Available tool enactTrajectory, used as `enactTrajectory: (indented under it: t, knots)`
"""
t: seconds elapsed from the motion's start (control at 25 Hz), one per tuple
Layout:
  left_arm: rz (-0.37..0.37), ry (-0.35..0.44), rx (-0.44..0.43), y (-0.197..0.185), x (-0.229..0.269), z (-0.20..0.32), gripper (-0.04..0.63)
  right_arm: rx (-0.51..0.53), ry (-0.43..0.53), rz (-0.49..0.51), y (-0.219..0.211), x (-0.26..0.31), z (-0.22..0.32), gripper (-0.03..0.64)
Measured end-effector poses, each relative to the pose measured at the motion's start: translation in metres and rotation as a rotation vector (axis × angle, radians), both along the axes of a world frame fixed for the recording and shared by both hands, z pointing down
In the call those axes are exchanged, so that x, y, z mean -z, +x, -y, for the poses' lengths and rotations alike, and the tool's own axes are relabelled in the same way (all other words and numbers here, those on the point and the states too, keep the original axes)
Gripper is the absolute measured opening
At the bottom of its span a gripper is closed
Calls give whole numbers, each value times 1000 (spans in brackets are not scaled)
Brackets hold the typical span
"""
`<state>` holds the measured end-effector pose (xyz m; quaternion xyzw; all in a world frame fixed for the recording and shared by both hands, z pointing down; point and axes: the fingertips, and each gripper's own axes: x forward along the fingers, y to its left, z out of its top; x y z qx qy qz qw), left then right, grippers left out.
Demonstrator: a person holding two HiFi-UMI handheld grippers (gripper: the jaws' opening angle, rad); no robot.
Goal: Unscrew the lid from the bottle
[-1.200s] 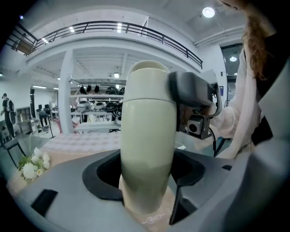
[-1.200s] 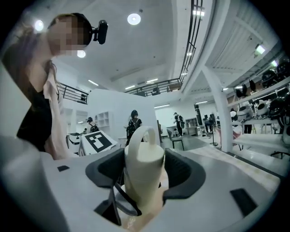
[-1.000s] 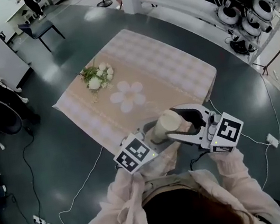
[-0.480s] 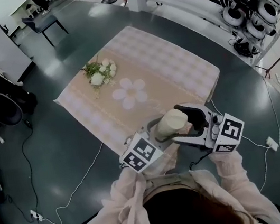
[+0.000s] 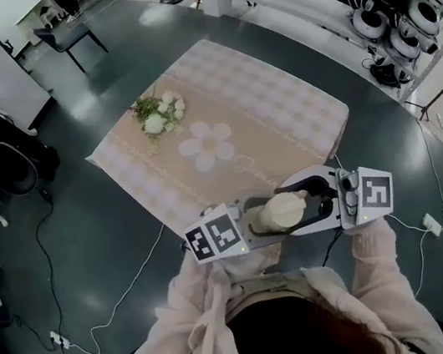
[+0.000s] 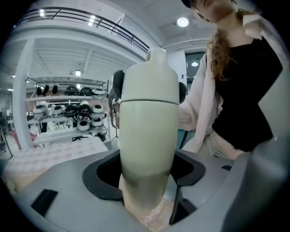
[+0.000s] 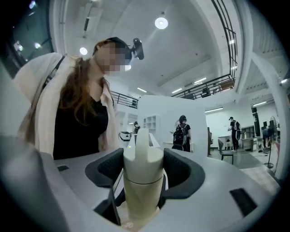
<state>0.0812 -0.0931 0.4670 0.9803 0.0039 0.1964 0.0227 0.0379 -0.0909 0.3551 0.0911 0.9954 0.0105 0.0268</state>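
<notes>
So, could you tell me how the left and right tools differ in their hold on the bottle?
The left tool clamps the bottle by its body; the right tool grips its lid, higher up. The right tool's jaws have just been closing, lid between them; the left tool's press on the body. Both meet the same pale bottle from opposite sides.

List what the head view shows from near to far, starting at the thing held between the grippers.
bottle → white flower shape on the tablecloth → bouquet → chair
</notes>
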Motion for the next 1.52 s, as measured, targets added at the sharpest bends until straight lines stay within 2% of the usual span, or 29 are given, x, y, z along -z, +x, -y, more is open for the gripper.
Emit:
enactTrajectory:
  t: [0.08, 0.16, 0.24, 0.32, 0.48, 0.52, 0.6, 0.68, 0.84, 0.92, 1.0, 1.12, 1.2, 1.28, 1.36, 1.4, 1.52]
  knots:
    - [-44, -30, 71, -1, 6, 11, 314, -93, -40, 41, 6, 4, 17, 297]
    - [-64, -53, 203, -7, 9, 29, 314, -254, -121, 109, 14, 9, 39, 357]
    - [-56, -72, 334, -13, 7, 47, 314, -373, -217, 180, 19, 15, 52, 365]
    - [-40, -87, 396, -17, 2, 57, 314, -430, -264, 190, 15, 15, 56, 357]
    - [-12, -74, 383, -13, -2, 56, 314, -520, -245, 62, 0, -4, 63, 342]
    - [-11, -70, 376, -12, -2, 55, 314, -521, -238, 45, -2, -6, 63, 301]
    - [-13, -73, 348, -10, 1, 52, 314, -483, -221, 43, -2, -6, 61, 295]
    - [-13, -75, 261, -8, 3, 42, 314, -382, -185, 46, -1, -3, 51, 293]
    - [-9, -58, -49, -1, 11, 2, 314, -67, -129, 44, 3, 6, 12, 294]
    - [12, -48, -118, -2, 10, -9, 314, 7, -128, 40, 3, 9, 2, 295]
    - [17, -54, -73, -2, 7, -3, 314, -38, -136, 38, 6, 8, 6, 296]
    - [15, -62, 122, -4, 1, 21, 314, -251, -183, 81, 11, 8, 29, 385]
    - [35, -39, 241, -6, -4, 35, 314, -413, -206, 98, 12, 7, 43, 383]
    - [61, -2, 297, -5, -7, 42, 314, -521, -217, 82, 10, 3, 49, 367]
    - [77, 15, 294, -2, -8, 41, 314, -557, -221, 51, 10, -2, 51, 308]
    - [79, 13, 276, -1, -7, 38, 314, -544, -216, 35, 10, -2, 49, 307]
    - [55, -37, 150, 1, -2, 21, 314, -405, -175, -1, 7, 3, 34, 304]
